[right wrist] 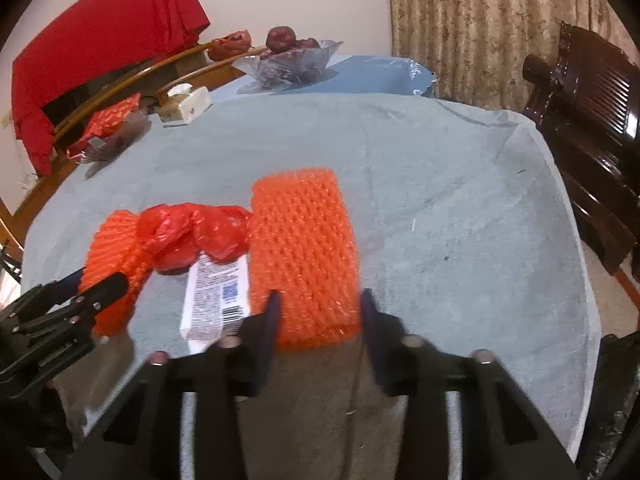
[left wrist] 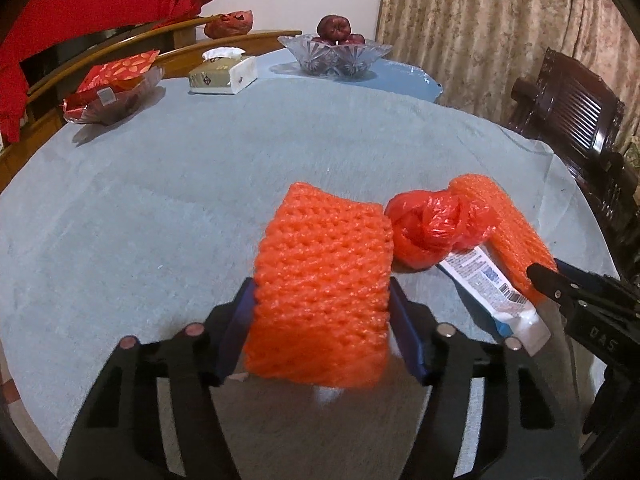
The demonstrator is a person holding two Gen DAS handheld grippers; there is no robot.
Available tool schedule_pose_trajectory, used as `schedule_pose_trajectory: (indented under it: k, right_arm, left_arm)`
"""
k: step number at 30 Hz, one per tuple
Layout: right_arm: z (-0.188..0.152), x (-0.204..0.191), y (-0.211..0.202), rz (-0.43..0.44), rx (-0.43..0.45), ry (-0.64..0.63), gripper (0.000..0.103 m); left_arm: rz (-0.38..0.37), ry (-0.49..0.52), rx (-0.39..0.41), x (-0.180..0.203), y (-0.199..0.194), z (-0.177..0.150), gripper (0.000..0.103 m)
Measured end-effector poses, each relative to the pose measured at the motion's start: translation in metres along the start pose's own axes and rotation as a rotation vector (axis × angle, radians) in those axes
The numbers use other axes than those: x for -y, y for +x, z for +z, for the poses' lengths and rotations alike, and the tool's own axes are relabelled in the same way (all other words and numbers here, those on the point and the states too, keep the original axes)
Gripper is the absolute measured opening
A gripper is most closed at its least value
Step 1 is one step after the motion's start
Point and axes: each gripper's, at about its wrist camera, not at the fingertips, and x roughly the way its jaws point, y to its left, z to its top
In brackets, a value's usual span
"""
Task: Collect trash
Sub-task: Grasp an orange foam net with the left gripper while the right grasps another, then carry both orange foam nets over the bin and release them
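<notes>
Both claws pinching foam trash, one piece each.

The left claw (left wrist: 322,312) squeezes an orange foam mesh sleeve (left wrist: 320,272) across its width, probably because the soft net gives least that way. The right claw (right wrist: 320,308) does the same to a second orange foam mesh sleeve (right wrist: 304,248) lying flat on the pale blue cloth-covered surface (left wrist: 160,200). Between them sit a knotted red plastic bag (left wrist: 436,228) and a white printed tube (left wrist: 492,288), not yet collected. Both claws slant downward, side by side.
</notes>
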Motion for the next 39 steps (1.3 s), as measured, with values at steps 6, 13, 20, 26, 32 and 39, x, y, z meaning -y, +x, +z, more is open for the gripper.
schedule_pose_trajectory:
  k: [6, 13, 20, 26, 32, 39]
  right_arm:
    - [0.001, -0.002, -0.005, 0.037, 0.004, -0.004, 0.010]
    - [0.005, 0.001, -0.027, 0.043, 0.051, 0.019, 0.009]
    - [0.006, 0.003, -0.055, 0.024, 0.098, 0.019, 0.009]
    - [0.004, 0.005, -0.083, 0.025, 0.135, 0.036, 0.009]
    - [0.001, 0.009, -0.112, 0.026, 0.164, 0.044, 0.009]
    - [-0.009, 0.016, -0.152, 0.011, 0.210, 0.059, 0.009]
  left_arm:
    - [0.009, -0.002, 0.031, 0.002, -0.009, 0.000, 0.040]
    - [-0.001, -0.048, 0.042, -0.003, -0.021, 0.003, 0.019]
    - [-0.003, -0.054, 0.087, -0.002, -0.047, 0.007, 0.016]
    - [-0.013, -0.049, 0.127, 0.002, -0.077, 0.012, 0.016]
    - [-0.037, -0.026, 0.149, 0.016, -0.105, 0.015, 0.016]
    - [-0.097, 0.018, 0.164, 0.048, -0.136, 0.013, 0.016]
